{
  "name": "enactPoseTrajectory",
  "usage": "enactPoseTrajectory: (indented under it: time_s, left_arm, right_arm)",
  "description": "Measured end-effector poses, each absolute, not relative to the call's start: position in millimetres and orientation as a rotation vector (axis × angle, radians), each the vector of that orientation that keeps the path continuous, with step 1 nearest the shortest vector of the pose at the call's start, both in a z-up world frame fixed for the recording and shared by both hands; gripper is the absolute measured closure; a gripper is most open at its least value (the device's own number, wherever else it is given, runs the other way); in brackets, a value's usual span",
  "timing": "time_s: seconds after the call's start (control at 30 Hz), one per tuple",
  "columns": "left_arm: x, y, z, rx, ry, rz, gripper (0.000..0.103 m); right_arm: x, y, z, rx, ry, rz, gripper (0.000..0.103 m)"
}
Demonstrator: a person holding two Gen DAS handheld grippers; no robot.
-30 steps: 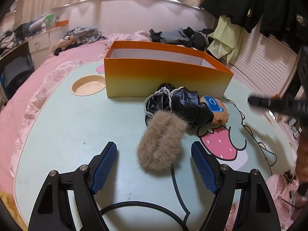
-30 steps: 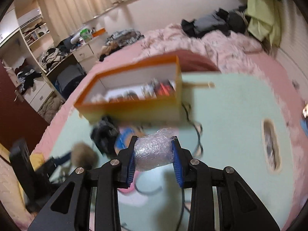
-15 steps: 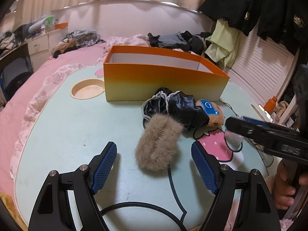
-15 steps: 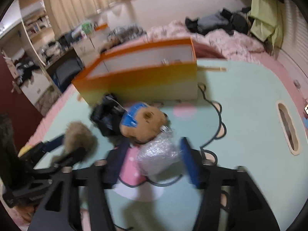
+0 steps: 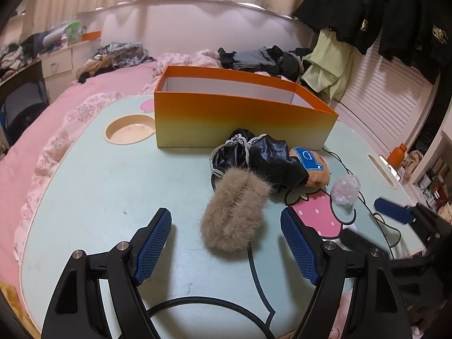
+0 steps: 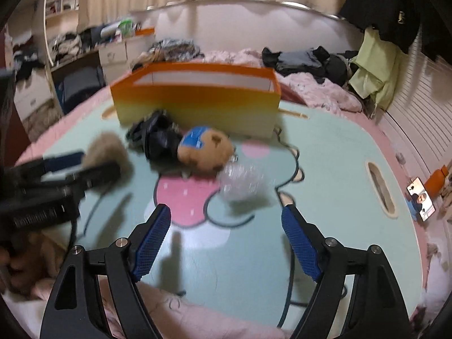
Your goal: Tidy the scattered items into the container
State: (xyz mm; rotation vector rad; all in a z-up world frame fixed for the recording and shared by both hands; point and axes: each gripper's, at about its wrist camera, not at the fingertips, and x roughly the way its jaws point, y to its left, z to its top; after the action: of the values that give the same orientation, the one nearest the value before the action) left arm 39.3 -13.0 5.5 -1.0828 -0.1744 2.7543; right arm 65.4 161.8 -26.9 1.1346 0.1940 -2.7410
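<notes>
On the mint table [image 5: 84, 186] we've got the fur clip [image 5: 236, 212] sitting between our left gripper [image 5: 226, 240] pads, jaws wide apart and not touching it. Our right gripper [image 6: 226, 240] has just been opening, nothing between its jaws now; the plastic wad [image 6: 240, 183] lies loose at 12 o'clock. The orange box [image 5: 240, 118] sits farther back, with the black pouch [image 5: 254, 158] and plush [image 6: 206, 149] in front.

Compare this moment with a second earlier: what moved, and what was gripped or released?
The right gripper has just been opening and let go of the clear plastic ball, which now lies on the table beside the bear plush, outside the orange box. The left gripper, open around the fur clip, stayed put.
</notes>
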Motion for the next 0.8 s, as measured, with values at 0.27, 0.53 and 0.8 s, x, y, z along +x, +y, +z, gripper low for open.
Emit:
enactPoseTrajectory:
  time_s: [0.27,0.53,0.8]
  left_arm:
    - [38.8,-14.3,3.6,-1.098,-0.187,2.744,0.024]
    - [39.8,-14.8,4.3,-1.099,-0.184,2.743,0.024]
    - [39.1,-14.7,4.4,-1.103,-0.184,2.742,0.024]
  right_arm:
    - [55.0,175.0,-39.5,1.212,0.106,-2.71,0.008]
    - [54.4,173.3,-39.9,1.22,0.111,-2.7,0.002]
    - [54.5,172.6,-39.8,1.22,0.111,-2.701,0.002]
